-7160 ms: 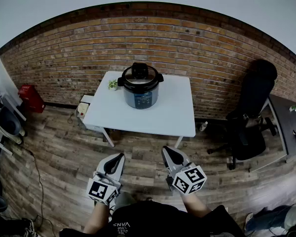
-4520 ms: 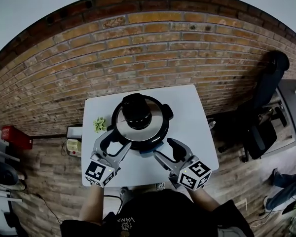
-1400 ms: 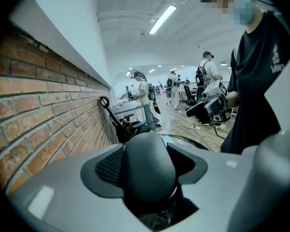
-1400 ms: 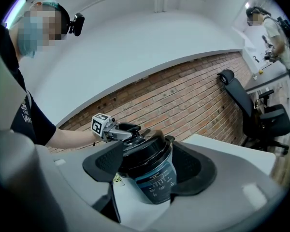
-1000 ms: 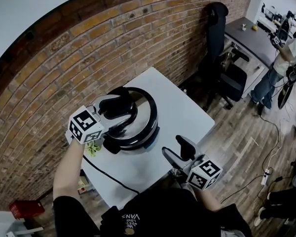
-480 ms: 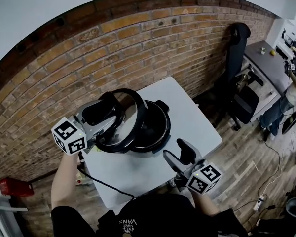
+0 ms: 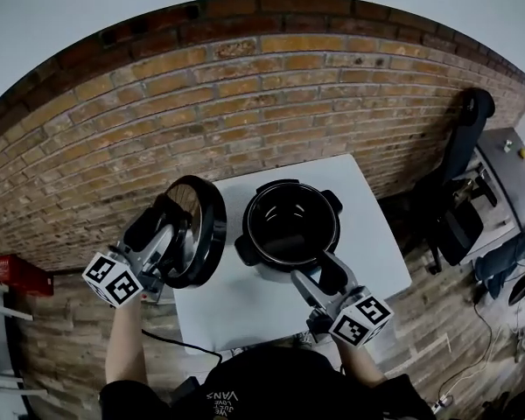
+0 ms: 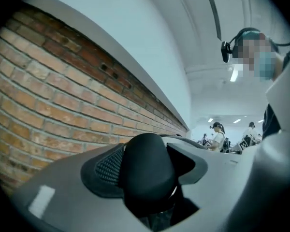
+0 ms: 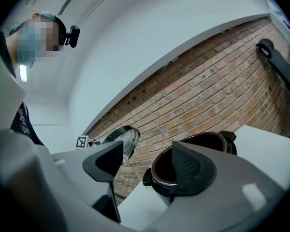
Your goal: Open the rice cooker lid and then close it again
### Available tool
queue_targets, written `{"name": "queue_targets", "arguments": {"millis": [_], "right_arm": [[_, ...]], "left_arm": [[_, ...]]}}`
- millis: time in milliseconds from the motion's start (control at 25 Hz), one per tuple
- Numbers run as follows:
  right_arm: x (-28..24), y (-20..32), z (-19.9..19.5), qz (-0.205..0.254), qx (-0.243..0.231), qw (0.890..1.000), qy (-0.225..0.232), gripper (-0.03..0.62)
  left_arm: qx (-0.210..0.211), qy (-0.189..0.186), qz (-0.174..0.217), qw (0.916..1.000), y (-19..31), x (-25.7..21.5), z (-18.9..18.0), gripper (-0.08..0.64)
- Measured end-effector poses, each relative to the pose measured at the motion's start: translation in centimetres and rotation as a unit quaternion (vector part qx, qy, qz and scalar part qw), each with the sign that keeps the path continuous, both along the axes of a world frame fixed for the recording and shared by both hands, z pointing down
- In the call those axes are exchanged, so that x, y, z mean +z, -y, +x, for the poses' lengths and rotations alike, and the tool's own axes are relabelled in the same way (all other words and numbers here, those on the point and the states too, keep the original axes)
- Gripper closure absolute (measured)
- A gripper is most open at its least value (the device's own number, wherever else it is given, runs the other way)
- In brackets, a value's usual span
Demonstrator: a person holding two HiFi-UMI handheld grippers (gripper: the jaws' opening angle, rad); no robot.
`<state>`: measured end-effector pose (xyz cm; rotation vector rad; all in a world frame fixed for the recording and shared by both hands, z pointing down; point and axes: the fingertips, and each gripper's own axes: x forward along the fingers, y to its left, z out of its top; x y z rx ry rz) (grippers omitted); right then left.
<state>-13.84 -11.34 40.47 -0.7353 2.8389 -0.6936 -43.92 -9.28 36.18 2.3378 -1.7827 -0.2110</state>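
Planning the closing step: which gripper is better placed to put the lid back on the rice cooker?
Left. The left gripper is clamped on the knob of the lid, held beside the open rice cooker. The right gripper is open and empty in front of it.

Rice cooker (image 9: 163,170) — half behind right gripper (image 9: 147,154)

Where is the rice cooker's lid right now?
In the head view the lid is held on edge in the left gripper, just left of the open rice cooker.
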Motion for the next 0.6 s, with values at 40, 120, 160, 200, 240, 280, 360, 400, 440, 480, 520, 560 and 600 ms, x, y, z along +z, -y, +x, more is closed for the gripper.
{"name": "queue_targets", "arguments": {"millis": [40, 120, 160, 200, 240, 280, 360, 400, 440, 480, 520, 560, 600], "right_arm": [[0.0, 0.0, -0.6, 0.0, -0.008, 1.0, 0.0, 0.285], [-0.1, -0.1, -1.6, 0.001, -0.021, 1.0, 0.001, 0.285], [-0.1, -0.1, -2.1, 0.001, -0.026, 1.0, 0.002, 0.285], [-0.1, -0.1, -2.5, 0.001, -0.031, 1.0, 0.003, 0.285], [-0.1, -0.2, -2.9, 0.001, -0.035, 0.999, 0.005, 0.285], [-0.1, -0.2, -3.3, 0.001, -0.04, 0.999, 0.006, 0.285], [-0.1, -0.4, -4.0, 0.002, -0.048, 0.999, 0.007, 0.285], [-0.1, -0.5, -4.3, 0.002, -0.051, 0.999, 0.007, 0.285], [-0.1, -0.6, -4.5, 0.002, -0.053, 0.999, 0.007, 0.285], [-0.1, -0.6, -4.7, 0.002, -0.055, 0.998, 0.008, 0.285], [0.0, -0.7, -4.9, 0.001, -0.056, 0.998, 0.008, 0.285], [0.0, -0.8, -5.0, 0.0, -0.057, 0.998, 0.008, 0.285], [0.1, -0.8, -5.1, -0.001, -0.057, 0.998, 0.009, 0.285]], "left_arm": [[-0.02, -0.013, -0.002, 0.9997, -1.2, 0.6, -1.1, 0.282], [-0.057, -0.033, -0.004, 0.9978, -3.4, 1.7, -2.8, 0.282], [-0.072, -0.042, -0.006, 0.9965, -4.5, 2.3, -3.5, 0.282], [-0.086, -0.051, -0.007, 0.9949, -5.4, 2.8, -4.1, 0.283], [-0.099, -0.06, -0.008, 0.9932, -6.4, 3.4, -4.6, 0.283], [-0.113, -0.069, -0.009, 0.9911, -7.3, 4.0, -5.1, 0.284], [-0.14, -0.089, -0.01, 0.9861, -9.1, 5.3, -5.9, 0.284], [-0.153, -0.099, -0.011, 0.9832, -10.0, 6.0, -6.1, 0.282], [-0.164, -0.109, -0.012, 0.9803, -10.9, 6.6, -6.4, 0.283], [-0.175, -0.118, -0.013, 0.9774, -11.6, 7.2, -6.5, 0.284], [-0.184, -0.126, -0.014, 0.9747, -12.4, 7.7, -6.6, 0.284], [-0.193, -0.133, -0.014, 0.9722, -13.2, 8.2, -6.7, 0.282], [-0.2, -0.139, -0.013, 0.9699, -13.8, 8.5, -6.7, 0.283]]}}
